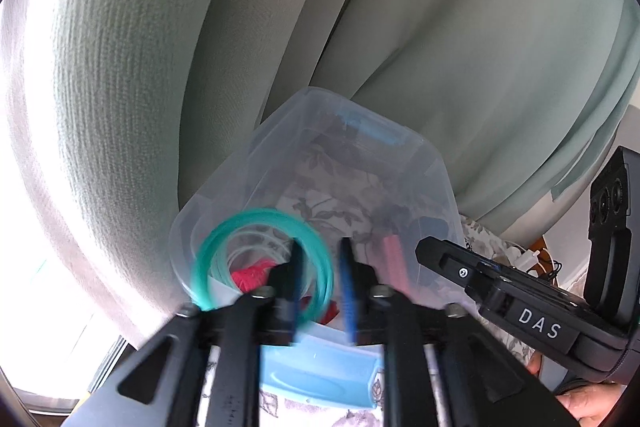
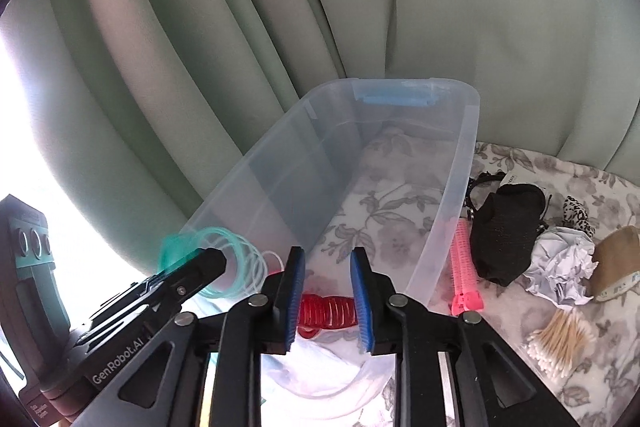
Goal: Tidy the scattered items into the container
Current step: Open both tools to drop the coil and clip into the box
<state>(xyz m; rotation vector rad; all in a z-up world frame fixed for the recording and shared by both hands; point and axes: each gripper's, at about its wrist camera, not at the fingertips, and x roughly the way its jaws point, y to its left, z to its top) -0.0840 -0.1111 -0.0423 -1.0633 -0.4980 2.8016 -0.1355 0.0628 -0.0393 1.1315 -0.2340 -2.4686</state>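
The left gripper point(image 1: 320, 263) hangs over the near end of the clear plastic container point(image 2: 460, 163), its blue pads a small way apart; a coil of teal tubing point(image 1: 224, 239) loops around its left finger, blurred, and whether the pads pinch it I cannot tell. The right gripper point(image 2: 326, 279) has its jaws spread with nothing between them, poised above one red ribbed hair roller point(image 2: 328, 309) lying crosswise on the container's floor. The container's long axis runs away from both cameras toward the green curtain point(image 2: 240, 27), a blue latch point(image 2: 394, 99) at its far end. Outside its right wall, on the floral cloth point(image 2: 624, 359), lie one pink roller point(image 2: 464, 267) lengthwise along the wall, one black pouch point(image 2: 506, 239), one crumpled paper ball point(image 2: 560, 267), one roll of brown tape point(image 2: 618, 259) and one bundle of cotton swabs point(image 2: 560, 341).
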